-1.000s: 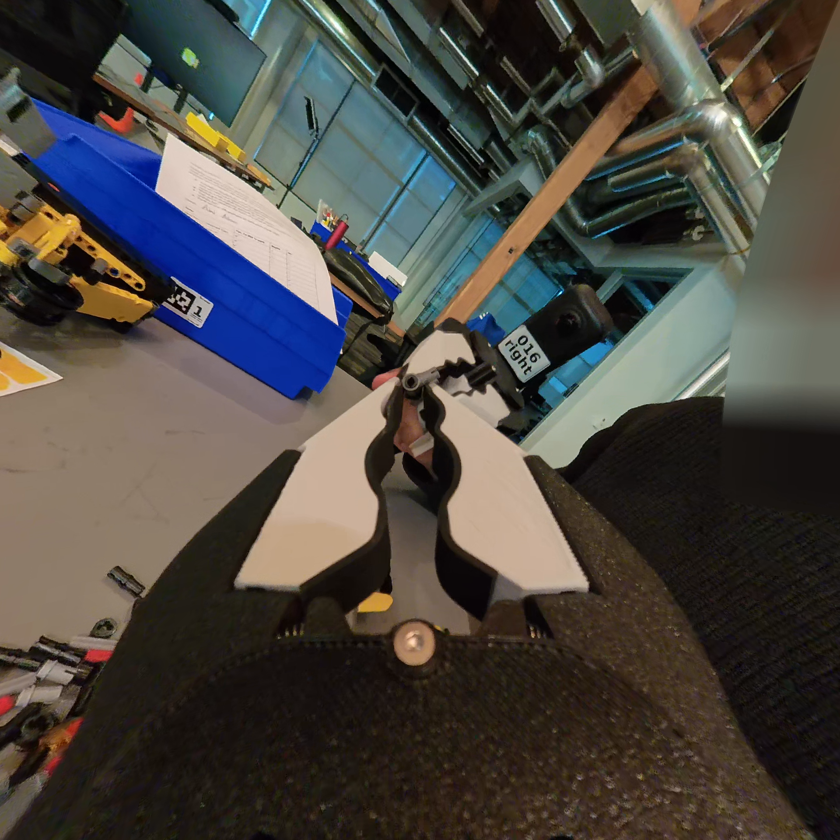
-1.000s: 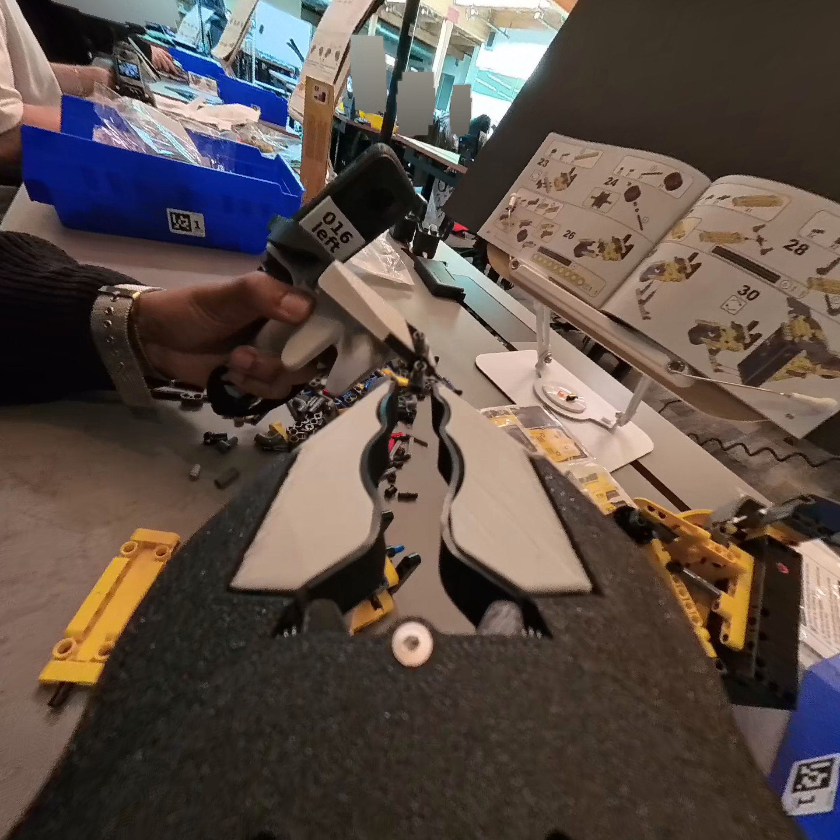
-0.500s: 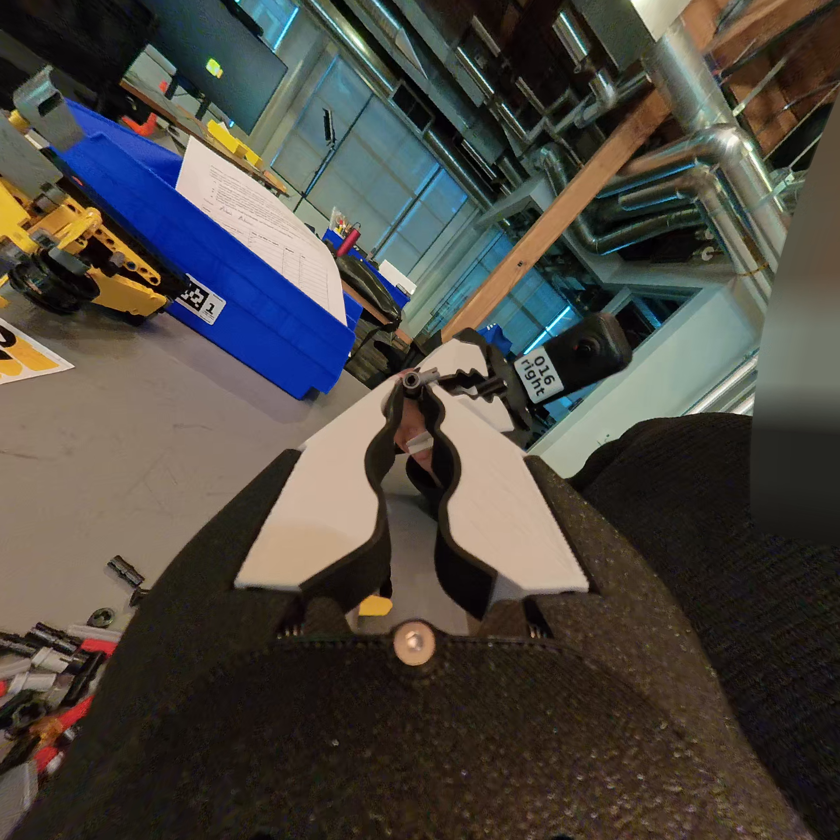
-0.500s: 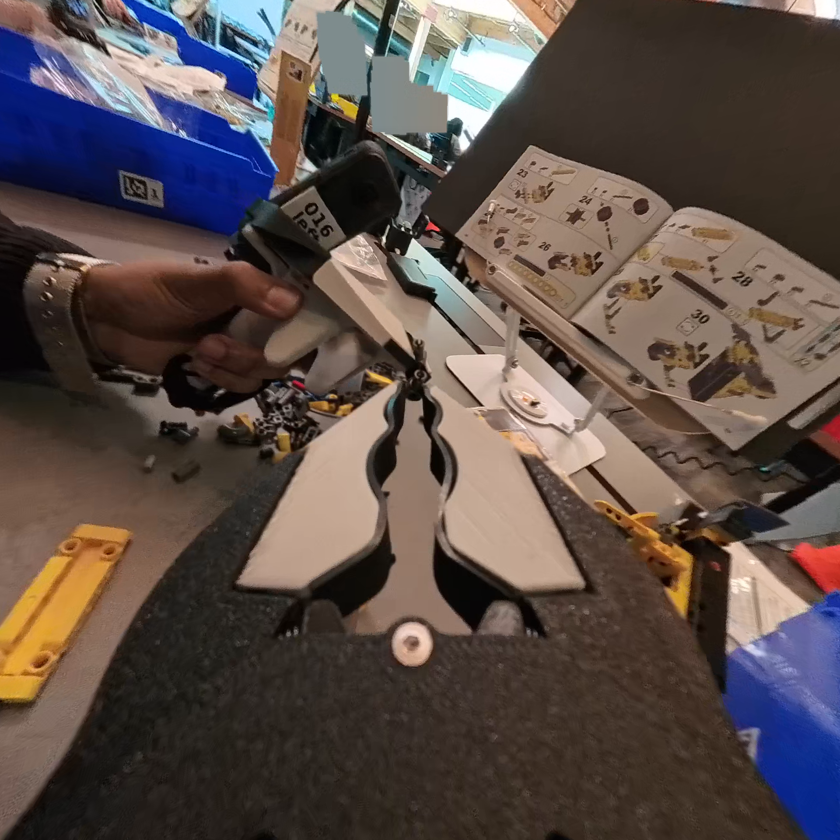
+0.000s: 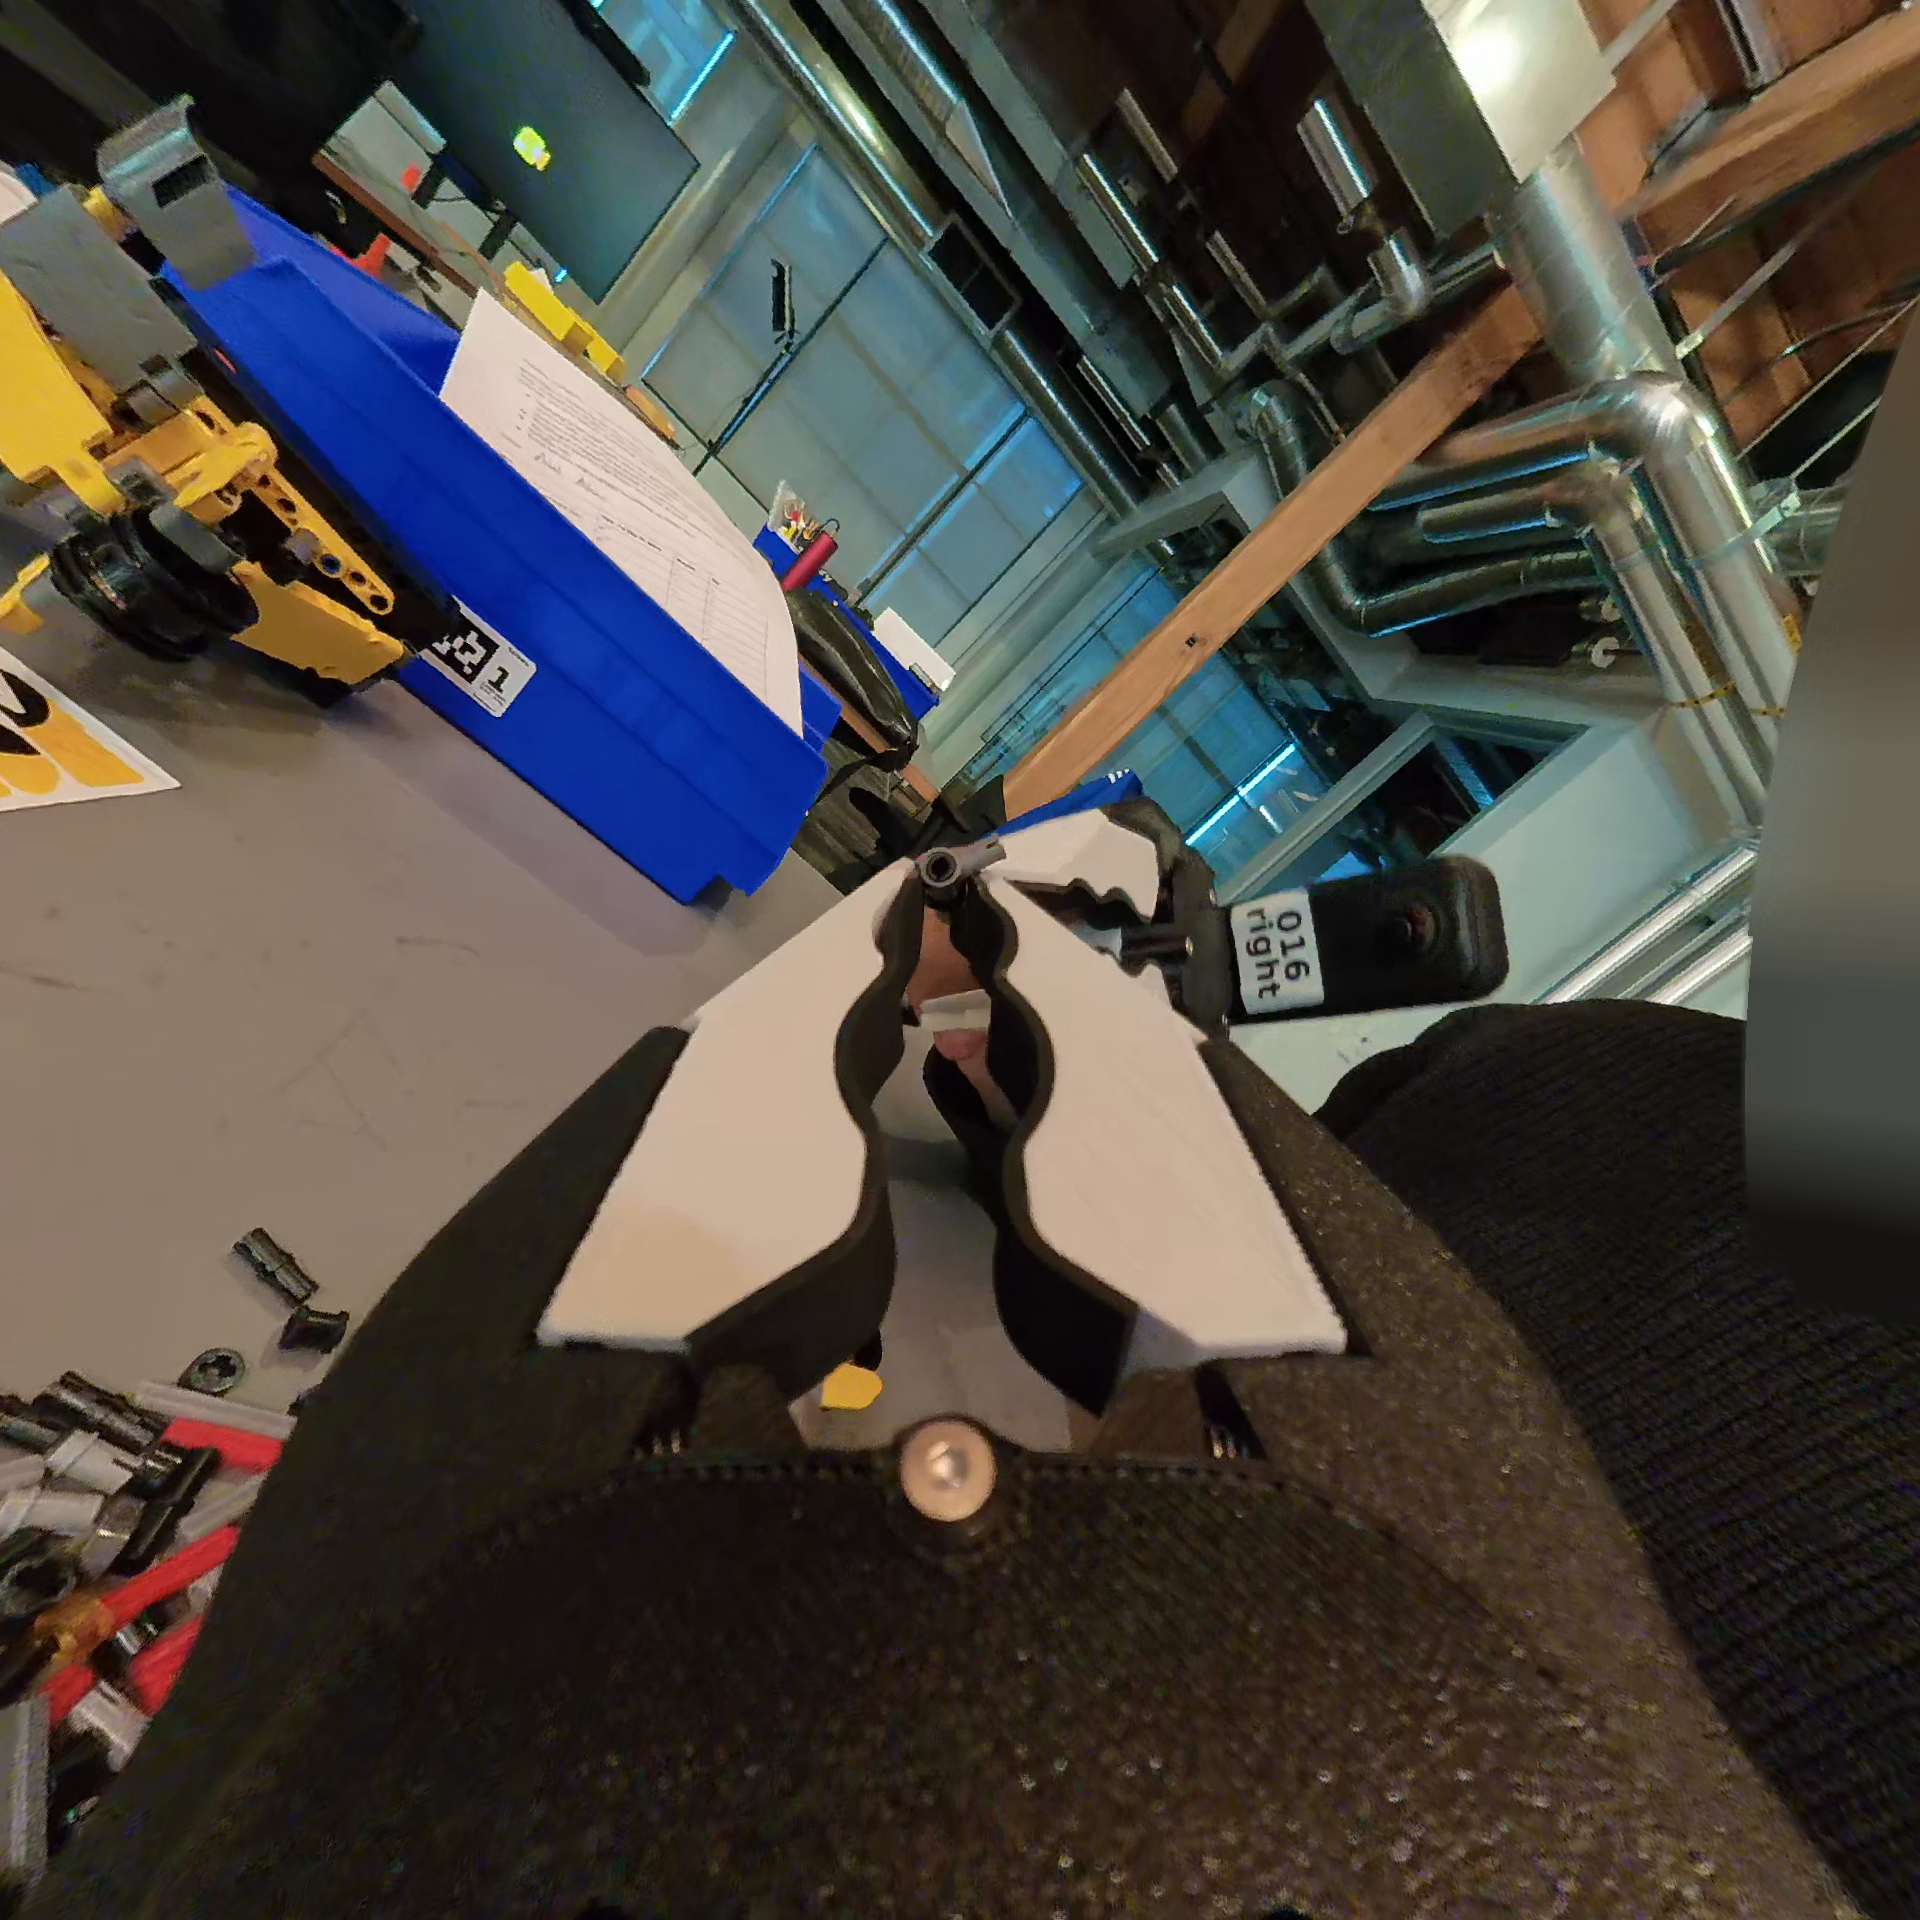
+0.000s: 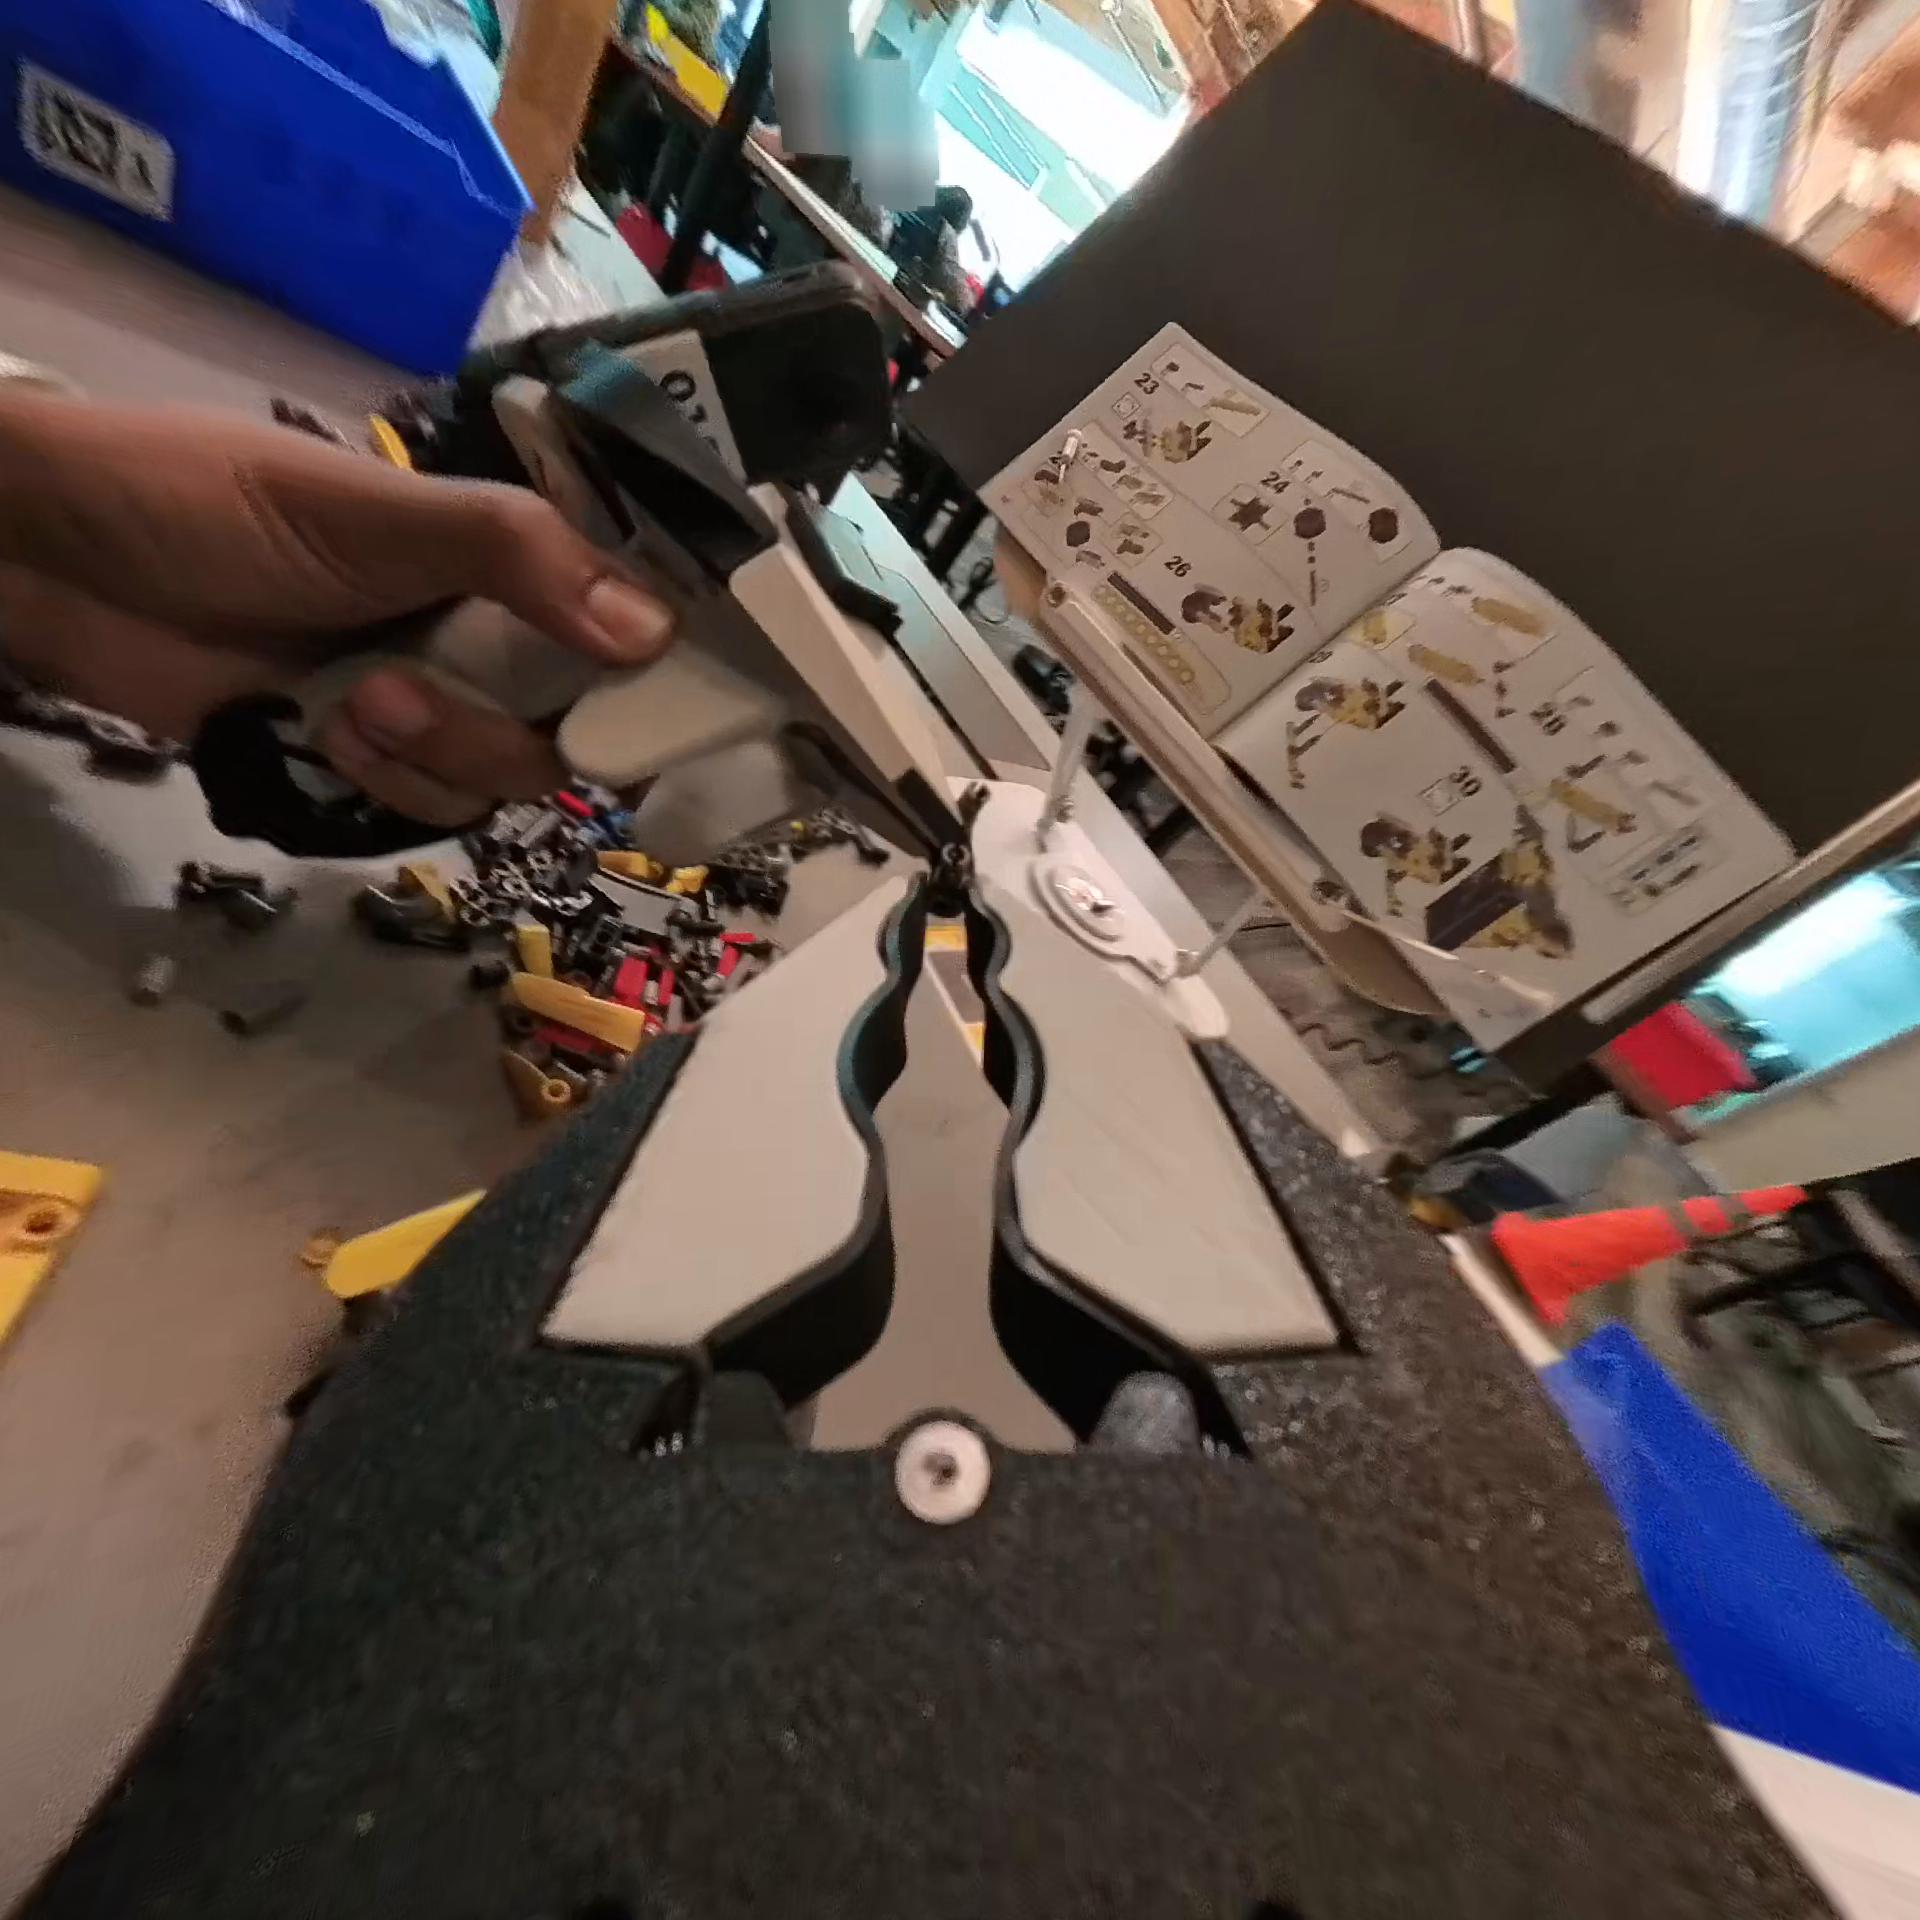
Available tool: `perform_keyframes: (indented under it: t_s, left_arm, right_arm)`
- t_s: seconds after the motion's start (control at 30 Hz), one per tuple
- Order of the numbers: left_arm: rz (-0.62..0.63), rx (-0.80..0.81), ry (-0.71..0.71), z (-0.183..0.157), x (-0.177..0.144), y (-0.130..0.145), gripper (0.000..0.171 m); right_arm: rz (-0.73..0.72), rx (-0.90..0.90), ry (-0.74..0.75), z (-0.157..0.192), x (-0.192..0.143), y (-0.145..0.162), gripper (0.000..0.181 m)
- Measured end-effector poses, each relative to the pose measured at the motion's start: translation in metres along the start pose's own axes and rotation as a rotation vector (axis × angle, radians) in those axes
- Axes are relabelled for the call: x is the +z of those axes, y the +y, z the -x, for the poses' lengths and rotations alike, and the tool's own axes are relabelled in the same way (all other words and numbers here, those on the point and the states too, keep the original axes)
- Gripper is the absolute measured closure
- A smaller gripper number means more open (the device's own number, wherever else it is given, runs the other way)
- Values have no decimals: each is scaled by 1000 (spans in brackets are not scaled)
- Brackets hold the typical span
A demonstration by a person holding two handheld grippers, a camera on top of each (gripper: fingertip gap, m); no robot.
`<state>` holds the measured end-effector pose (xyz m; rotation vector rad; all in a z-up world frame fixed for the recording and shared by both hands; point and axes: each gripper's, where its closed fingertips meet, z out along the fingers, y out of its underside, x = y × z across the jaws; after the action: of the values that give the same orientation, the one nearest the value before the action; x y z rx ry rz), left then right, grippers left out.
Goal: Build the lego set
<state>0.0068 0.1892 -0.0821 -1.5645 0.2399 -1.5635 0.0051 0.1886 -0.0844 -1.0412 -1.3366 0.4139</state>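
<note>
At the centre of both views, the left hand-held gripper (image 5: pixel 948 883) and the right hand-held gripper (image 6: pixel 948 883) meet tip to tip, each closed on a small grey pin (image 5: pixel 951 864), above the grey table (image 5: pixel 312 987) with loose building pieces (image 6: pixel 592 935) at centre left.

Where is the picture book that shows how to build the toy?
The instruction booklet lies open on a white stand, to the right in the right wrist view. It is past the tip of the right claw, with a dark board behind it.
</note>
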Motion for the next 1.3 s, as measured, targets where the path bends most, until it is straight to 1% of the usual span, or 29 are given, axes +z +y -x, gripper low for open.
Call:
perform_keyframes:
  t_s: [0.2,0.33,0.43,0.6,0.73,0.87,1.0,1.07,1.13,1.2,1.27,1.3]
  left_arm:
    - [16,31,13,-4,0,0,167]
    - [4,21,56,-11,2,0,169]
    - [0,15,72,-13,2,0,169]
    - [-13,-1,115,-19,2,-2,169]
    - [-11,2,123,-20,2,-2,169]
    - [-11,14,130,-23,2,-2,169]
    - [-10,12,126,-20,0,-3,169]
    - [-9,3,124,-19,-2,-5,169]
    - [-3,-27,129,-17,-5,-7,169]
    - [62,-92,158,-16,-7,-2,169]
    - [177,-164,194,-17,-6,12,169]
    - [234,-197,221,-19,-7,20,169]
  right_arm:
    - [-44,238,-119,1,-3,-3,175]
    - [-94,481,-250,1,-7,-8,176]
    - [-120,608,-316,2,-8,-9,177]
    - [-178,777,-404,1,-11,-15,177]
    - [-195,813,-427,1,-11,-16,177]
    - [-205,815,-437,1,-12,-17,176]
    - [-201,711,-381,1,-10,-15,174]
    - [-190,642,-327,-4,-10,-12,154]
    - [-198,568,-299,-9,-14,-10,149]
    - [-236,494,-288,-11,-18,-13,140]
    - [-282,376,-328,0,-23,-16,135]
    - [-290,298,-347,9,-24,-16,136]
